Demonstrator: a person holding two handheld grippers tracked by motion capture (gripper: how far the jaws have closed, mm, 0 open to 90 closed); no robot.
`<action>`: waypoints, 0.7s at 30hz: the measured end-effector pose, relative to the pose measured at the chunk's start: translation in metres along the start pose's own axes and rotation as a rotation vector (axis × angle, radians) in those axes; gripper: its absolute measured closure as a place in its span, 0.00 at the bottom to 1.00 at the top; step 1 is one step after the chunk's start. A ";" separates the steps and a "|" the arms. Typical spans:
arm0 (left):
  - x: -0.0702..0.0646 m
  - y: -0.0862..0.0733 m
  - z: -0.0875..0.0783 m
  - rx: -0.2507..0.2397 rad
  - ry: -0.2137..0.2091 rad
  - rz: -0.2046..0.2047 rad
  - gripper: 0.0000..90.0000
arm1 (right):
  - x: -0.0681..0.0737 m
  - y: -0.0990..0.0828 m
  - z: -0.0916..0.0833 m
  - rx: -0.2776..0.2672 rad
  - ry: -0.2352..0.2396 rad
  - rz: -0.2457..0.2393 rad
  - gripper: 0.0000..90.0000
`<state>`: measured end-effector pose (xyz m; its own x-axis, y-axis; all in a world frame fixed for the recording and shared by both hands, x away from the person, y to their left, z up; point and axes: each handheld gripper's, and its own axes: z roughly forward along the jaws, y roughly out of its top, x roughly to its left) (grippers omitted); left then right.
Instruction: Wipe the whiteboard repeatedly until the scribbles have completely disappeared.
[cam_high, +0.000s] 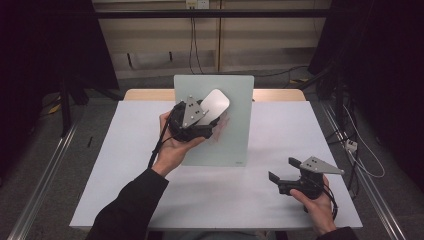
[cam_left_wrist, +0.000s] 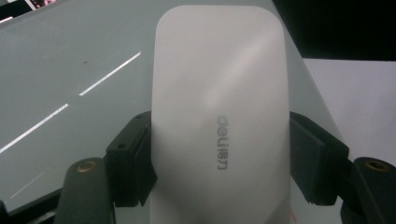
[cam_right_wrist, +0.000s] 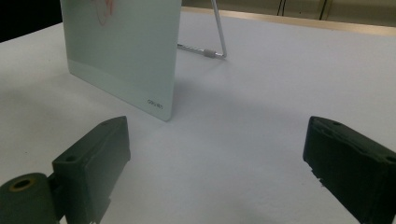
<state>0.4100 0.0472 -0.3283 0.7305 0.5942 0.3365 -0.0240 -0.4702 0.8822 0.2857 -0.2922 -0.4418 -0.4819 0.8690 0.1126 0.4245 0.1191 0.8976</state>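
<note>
Left tongs (cam_high: 212, 111) clamped on white deli eraser (cam_high: 215, 102), centre frame, against upright glass whiteboard (cam_high: 232, 130). Right tongs (cam_high: 282, 169) open, empty, lower right over desk (cam_high: 125, 165).

Dim, dark-edged room; soft glare across the blurred white eraser (cam_left_wrist: 219, 116).

The board (cam_high: 220, 140) stands up on the table (cam_high: 125, 165), near the middle, leaning on a wire leg (cam_right_wrist: 215, 32) behind it; the left gripper (cam_high: 200, 117) is in front of the board, up by its top left part, with the eraser (cam_high: 216, 101) between its jaws; the right gripper (cam_high: 282, 170) sits low over the table, to the right of the board and nearer the person, well apart from it.
</note>
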 end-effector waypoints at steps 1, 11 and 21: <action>-0.002 -0.001 0.001 0.008 -0.009 0.008 0.34 | 0.000 0.000 0.000 0.000 0.001 0.001 0.08; -0.031 -0.028 0.007 0.096 -0.093 0.085 0.34 | 0.001 0.000 0.000 0.000 0.001 -0.004 0.08; -0.027 -0.022 0.008 0.097 -0.110 0.072 0.34 | 0.001 0.000 0.001 0.001 0.000 -0.004 0.08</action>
<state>0.3964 0.0363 -0.3594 0.7998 0.4841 0.3550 -0.0167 -0.5732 0.8192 0.2862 -0.2913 -0.4418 -0.4838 0.8683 0.1093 0.4232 0.1227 0.8977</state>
